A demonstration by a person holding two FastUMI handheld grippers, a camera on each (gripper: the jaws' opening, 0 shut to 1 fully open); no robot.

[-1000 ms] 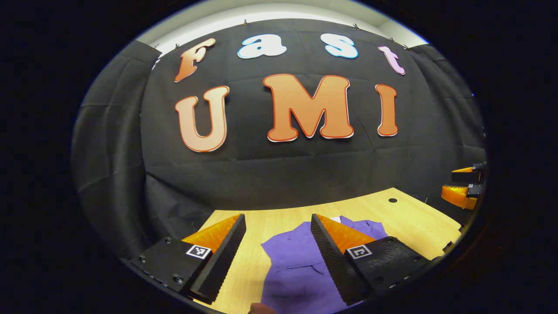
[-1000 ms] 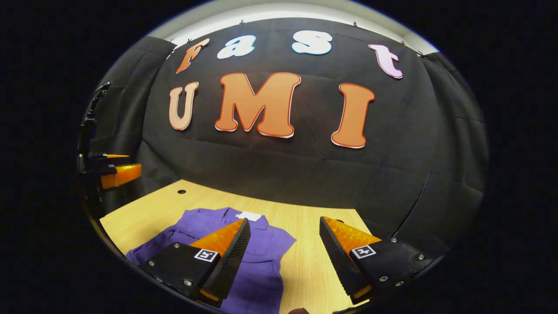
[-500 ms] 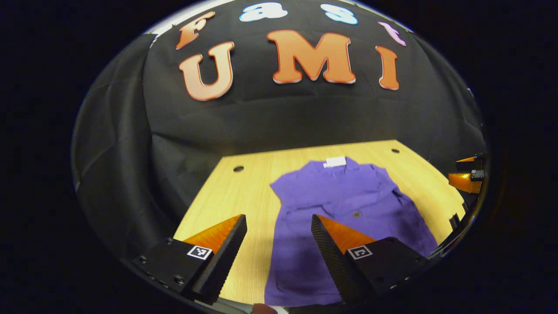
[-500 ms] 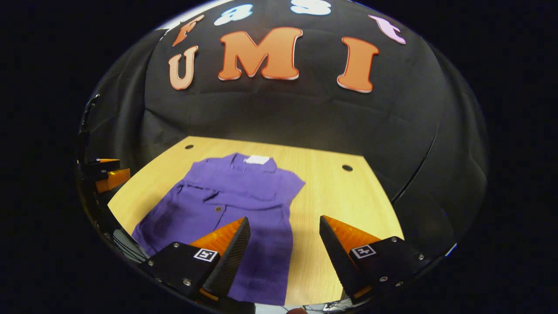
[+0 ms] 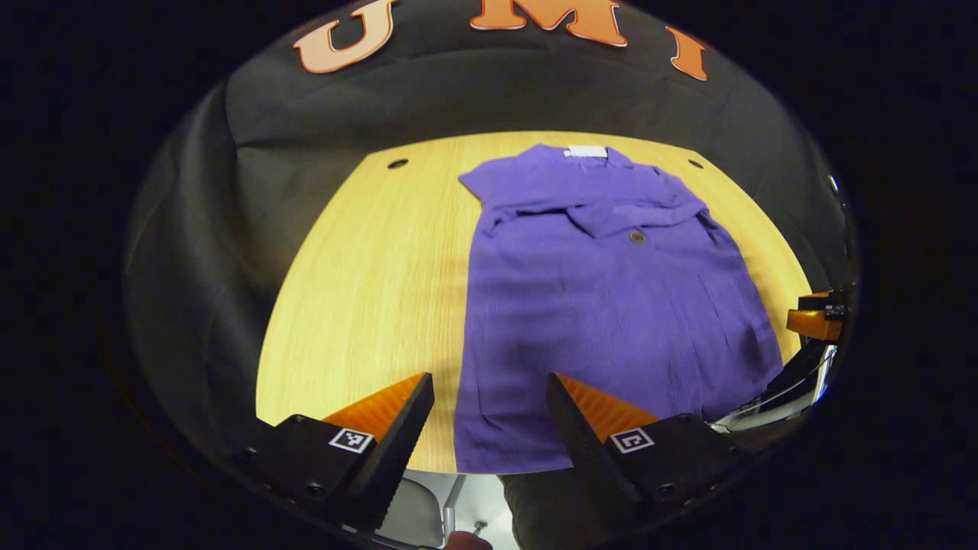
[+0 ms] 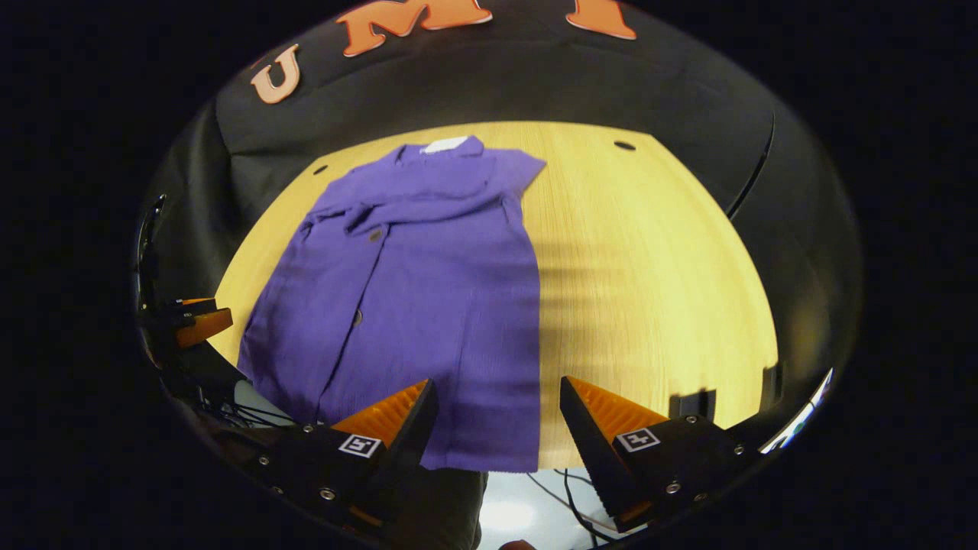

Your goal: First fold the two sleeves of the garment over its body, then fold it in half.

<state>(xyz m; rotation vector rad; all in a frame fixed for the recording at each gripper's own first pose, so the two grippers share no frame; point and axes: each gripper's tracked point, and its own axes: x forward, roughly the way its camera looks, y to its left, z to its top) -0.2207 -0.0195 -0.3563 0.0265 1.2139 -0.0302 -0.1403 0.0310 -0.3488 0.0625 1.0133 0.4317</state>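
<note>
Purple garment (image 5: 611, 305) lying flat on the wooden table (image 5: 367, 275), collar toward the far edge, both sleeves folded across the chest; buttons visible down the front. White neck label (image 5: 587, 151) at the collar, any writing too small to read. Left gripper (image 5: 489, 412) and right gripper (image 6: 497, 416) poised above the hem, fingers spread apart, grasping nothing

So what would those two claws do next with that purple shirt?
Probably lower both onto the hem of the purple button-up shirt. Its sleeves already lie folded across the chest, and the left gripper and right gripper hang open above its near corners, holding nothing.
</note>
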